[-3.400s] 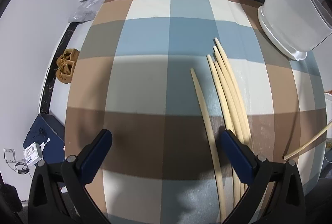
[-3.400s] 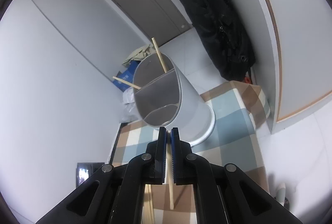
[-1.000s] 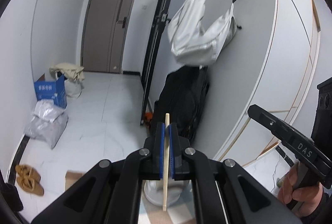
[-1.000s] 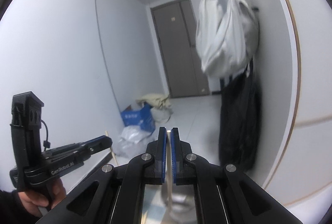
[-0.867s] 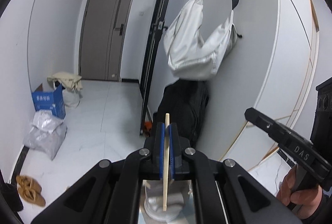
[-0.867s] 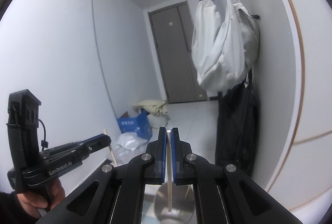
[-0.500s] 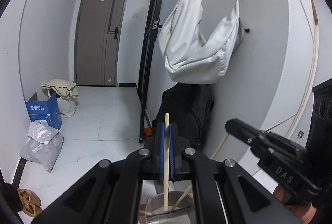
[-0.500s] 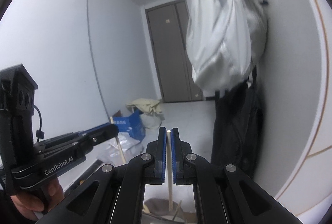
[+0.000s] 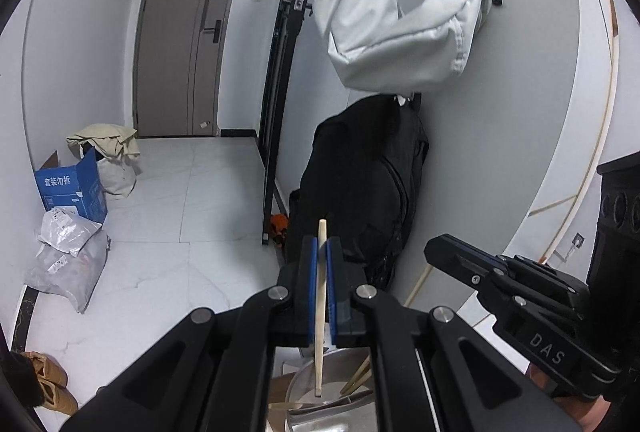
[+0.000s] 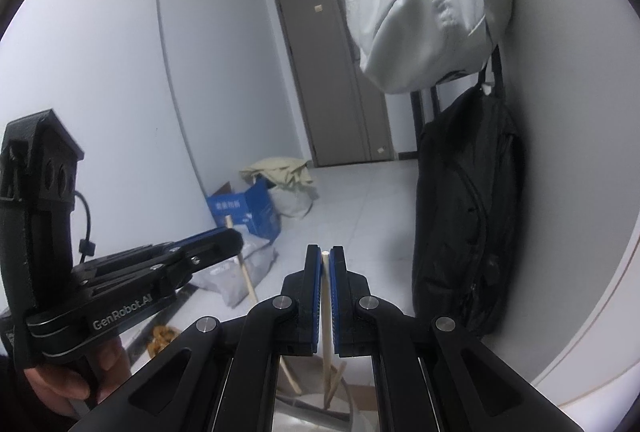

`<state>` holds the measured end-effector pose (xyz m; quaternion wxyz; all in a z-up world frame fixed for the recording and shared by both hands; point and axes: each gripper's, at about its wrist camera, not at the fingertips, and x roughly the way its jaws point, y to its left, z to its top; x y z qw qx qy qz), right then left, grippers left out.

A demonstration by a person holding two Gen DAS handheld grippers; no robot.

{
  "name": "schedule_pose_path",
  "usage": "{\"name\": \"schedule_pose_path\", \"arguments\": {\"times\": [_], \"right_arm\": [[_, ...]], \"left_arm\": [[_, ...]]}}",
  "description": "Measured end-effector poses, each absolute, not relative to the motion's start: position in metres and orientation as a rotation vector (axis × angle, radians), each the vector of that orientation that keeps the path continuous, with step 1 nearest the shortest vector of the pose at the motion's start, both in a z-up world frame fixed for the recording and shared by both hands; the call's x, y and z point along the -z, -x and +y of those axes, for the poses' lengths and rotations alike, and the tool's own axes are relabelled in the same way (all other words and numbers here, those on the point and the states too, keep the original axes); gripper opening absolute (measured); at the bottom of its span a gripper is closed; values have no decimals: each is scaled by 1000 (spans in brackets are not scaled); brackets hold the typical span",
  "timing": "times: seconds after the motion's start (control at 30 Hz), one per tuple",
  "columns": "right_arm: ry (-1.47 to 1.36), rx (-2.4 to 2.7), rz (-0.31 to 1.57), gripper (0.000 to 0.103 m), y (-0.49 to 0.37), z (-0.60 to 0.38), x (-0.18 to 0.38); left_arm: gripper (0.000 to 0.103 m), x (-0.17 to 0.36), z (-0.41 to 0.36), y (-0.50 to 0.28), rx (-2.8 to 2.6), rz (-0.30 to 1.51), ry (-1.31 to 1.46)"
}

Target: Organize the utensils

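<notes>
My left gripper (image 9: 321,244) is shut on a pale wooden chopstick (image 9: 319,316) held upright; its lower end hangs inside the white utensil holder (image 9: 320,384) below, where other chopsticks (image 9: 358,378) lean. My right gripper (image 10: 325,256) is shut on another upright chopstick (image 10: 327,306) whose lower end also reaches into the holder (image 10: 312,406). Each gripper shows in the other's view: the right one (image 9: 434,252) at right, the left one (image 10: 236,236) at left with its chopstick (image 10: 246,272). Both are held close together above the holder.
A white bag (image 9: 400,28) hangs on the wall above a black bag (image 9: 360,188). A dark door (image 9: 180,36), a blue box (image 9: 72,188), grey parcels (image 9: 68,260) and brown slippers (image 9: 48,380) are on the floor beyond.
Both grippers have tilted up from the table and holder to face the room. In the last second both chopsticks have sunk lower into the holder and the grippers have drawn closer.
</notes>
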<state>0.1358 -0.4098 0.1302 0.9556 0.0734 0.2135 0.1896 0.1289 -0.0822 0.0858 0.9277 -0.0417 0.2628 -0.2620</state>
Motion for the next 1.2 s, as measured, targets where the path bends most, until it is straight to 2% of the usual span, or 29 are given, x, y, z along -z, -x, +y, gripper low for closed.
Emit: {"name": "schedule_pose_path", "arguments": {"times": [0.13, 0.17, 0.23, 0.27, 0.3, 0.37, 0.4, 0.43, 0.53, 0.73, 0.8, 0.97, 1.07, 1.2], "right_arm": [[-135, -393, 464, 4, -137, -405, -122], [-139, -400, 479, 7, -138, -405, -120], [-151, -404, 503, 8, -139, -406, -113], [-161, -407, 511, 11, -138, -407, -111], [-170, -402, 519, 15, -138, -410, -110], [-192, -396, 525, 40, -134, -415, -108], [-214, -406, 515, 41, -130, -419, -108], [-224, -410, 508, 41, -127, -422, -109], [-210, -378, 485, 56, -114, -431, -116], [-231, -347, 461, 63, -90, -442, -128], [-238, -348, 458, 66, -84, -443, -133], [-213, -365, 406, 80, -57, -436, -152], [-196, -386, 381, 84, -39, -428, -161], [-167, -407, 356, 90, -16, -415, -170]], "left_arm": [[1, -83, -88, -138, 565, 588, 85], [1, -83, -89, -140, 578, 599, 89], [5, -83, -88, -142, 604, 626, 101], [17, -83, -87, -143, 605, 637, 103], [38, -83, -86, -143, 600, 648, 107], [60, -88, -76, -141, 594, 631, 159], [65, -90, -74, -139, 588, 620, 169], [66, -94, -71, -137, 574, 612, 173], [68, -103, -67, -131, 556, 610, 180], [72, -116, -56, -118, 471, 586, 192], [78, -119, -53, -111, 449, 581, 200], [79, -129, -49, -88, 386, 539, 183], [85, -135, -46, -73, 359, 521, 180], [85, -143, -43, -57, 330, 508, 165]]}}
